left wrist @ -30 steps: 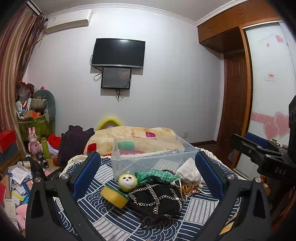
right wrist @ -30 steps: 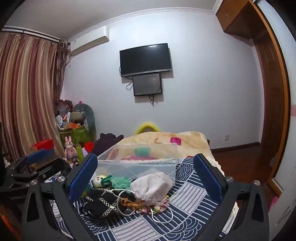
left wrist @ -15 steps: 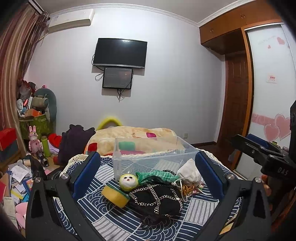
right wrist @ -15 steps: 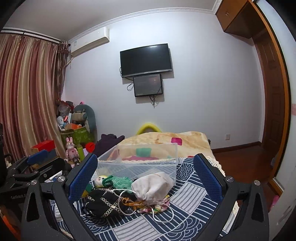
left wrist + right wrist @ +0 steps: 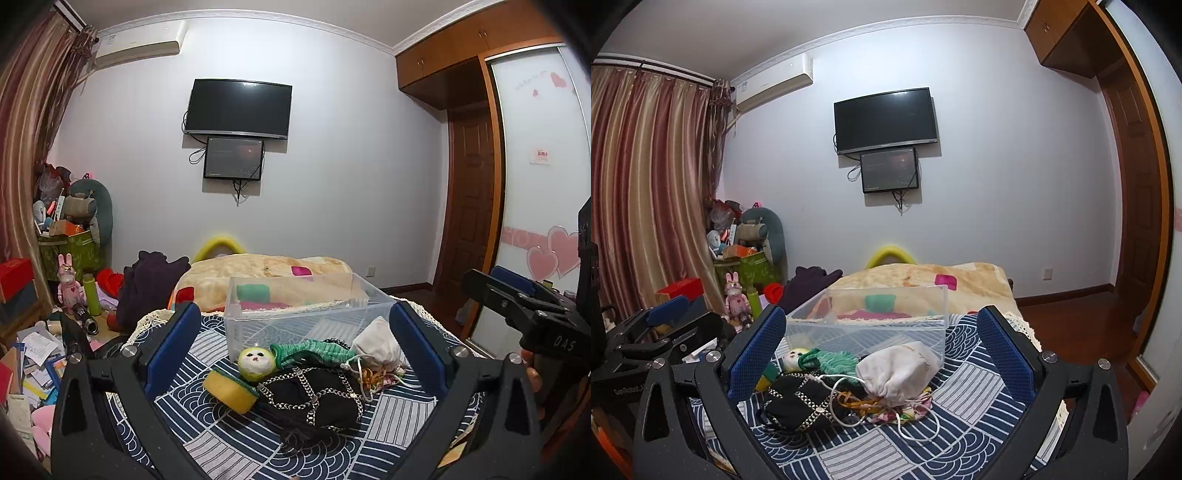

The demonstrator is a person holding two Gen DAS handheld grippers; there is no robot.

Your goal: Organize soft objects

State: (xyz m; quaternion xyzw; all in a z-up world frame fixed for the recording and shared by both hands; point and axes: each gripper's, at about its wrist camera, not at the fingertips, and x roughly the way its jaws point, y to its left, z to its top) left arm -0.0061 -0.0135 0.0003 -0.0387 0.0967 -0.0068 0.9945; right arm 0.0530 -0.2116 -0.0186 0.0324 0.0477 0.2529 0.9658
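Soft objects lie heaped on the patterned cloth (image 5: 229, 443) just in front of the clear plastic bin (image 5: 306, 310), all still outside it: a yellow sponge (image 5: 229, 389), a round doll head (image 5: 255, 360) with a green knitted body (image 5: 314, 352), a black chain-strapped bag (image 5: 314, 398) and a white drawstring pouch (image 5: 897, 371).

Both tools hang above the pile, holding nothing. The left gripper (image 5: 291, 356) has its jaws spread wide, and so does the right gripper (image 5: 881, 354).

The main risk appears to be tangling. The pouch's white cord (image 5: 923, 432) loops over the bag and some orange bands (image 5: 857, 400) beside the pouch, so lifting either one would probably drag the others along or spill them off the cloth. The bag's metal chain could likewise snag a finger. A hard nudge might also push the light bin farther away.
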